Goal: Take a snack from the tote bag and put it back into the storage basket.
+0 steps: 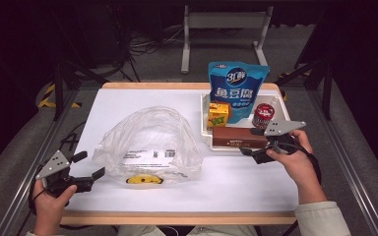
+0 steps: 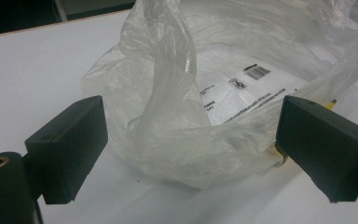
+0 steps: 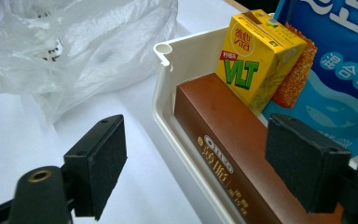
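A person at a white table (image 1: 256, 182) works two hand-held grippers over groceries that, by the look of it, are to go into a clear plastic bag (image 1: 147, 142). The bag, the scene's landmark, lies crumpled and open at the middle of the table, and nothing from the tray (image 1: 205, 129) has gone into it; a yellow patch at its near edge may be print or an item, the view being too poor to say.

The left gripper (image 1: 89, 167) rests just left of the bag, jaws spread wide and empty, with the bag's rumpled rim (image 2: 168, 140) lying between them in the left gripper view, not yet pinched.

To the right of the bag stands the white tray, holding a brown box (image 3: 223, 154), a yellow drink carton (image 3: 251, 60), a blue pouch (image 1: 237, 88) and a red can (image 1: 263, 115). The right gripper (image 1: 254, 142) hovers at the near end of the brown box, jaws released to either side of it, gripping nothing.

Judged from this, the packing has barely begun: the box is yet to be grasped, the bag yet to be held open, and all four items remain in the tray.
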Demonstrator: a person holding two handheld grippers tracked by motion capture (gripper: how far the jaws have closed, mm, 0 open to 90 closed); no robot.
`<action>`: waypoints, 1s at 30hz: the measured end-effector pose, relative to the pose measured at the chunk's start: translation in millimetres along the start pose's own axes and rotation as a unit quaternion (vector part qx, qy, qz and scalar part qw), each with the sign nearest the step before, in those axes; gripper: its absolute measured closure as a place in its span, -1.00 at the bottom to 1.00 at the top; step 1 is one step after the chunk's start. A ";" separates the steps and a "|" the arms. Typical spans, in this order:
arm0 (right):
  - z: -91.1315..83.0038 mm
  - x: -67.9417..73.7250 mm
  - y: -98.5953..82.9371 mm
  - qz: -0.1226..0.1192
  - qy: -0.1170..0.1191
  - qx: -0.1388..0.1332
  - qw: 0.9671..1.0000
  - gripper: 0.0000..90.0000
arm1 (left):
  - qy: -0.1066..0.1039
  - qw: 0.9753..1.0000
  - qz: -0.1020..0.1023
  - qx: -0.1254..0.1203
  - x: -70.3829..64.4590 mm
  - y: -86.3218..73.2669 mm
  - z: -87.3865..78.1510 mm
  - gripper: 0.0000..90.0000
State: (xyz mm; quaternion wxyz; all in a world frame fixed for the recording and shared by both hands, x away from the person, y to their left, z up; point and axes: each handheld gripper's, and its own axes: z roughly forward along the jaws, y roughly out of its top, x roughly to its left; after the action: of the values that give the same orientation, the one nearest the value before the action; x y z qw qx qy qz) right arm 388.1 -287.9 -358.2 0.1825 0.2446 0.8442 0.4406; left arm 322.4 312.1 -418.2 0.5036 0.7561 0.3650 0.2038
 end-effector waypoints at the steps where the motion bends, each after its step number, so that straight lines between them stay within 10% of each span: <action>1: -1.3 1.6 -3.0 0.009 0.002 -0.006 1.000 -0.55 | -0.002 1.000 -0.001 0.001 -0.7 0.0 0.1 -0.79; 18: -7.9 21.0 -32.2 0.047 -0.004 -0.049 0.998 -0.64 | -0.005 1.000 0.009 0.002 -5.9 -3.5 -5.5 -0.80; 30: 3.6 22.5 -61.5 0.088 -0.014 -0.031 0.996 -0.67 | -0.004 1.000 0.006 0.003 -3.5 -5.7 -4.8 -0.80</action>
State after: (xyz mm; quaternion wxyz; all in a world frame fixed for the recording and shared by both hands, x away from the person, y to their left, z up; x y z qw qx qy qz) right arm 356.1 -302.9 -413.5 0.1622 0.3181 0.8031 0.4770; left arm 314.9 313.7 -421.2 0.5013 0.7605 0.3596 0.2025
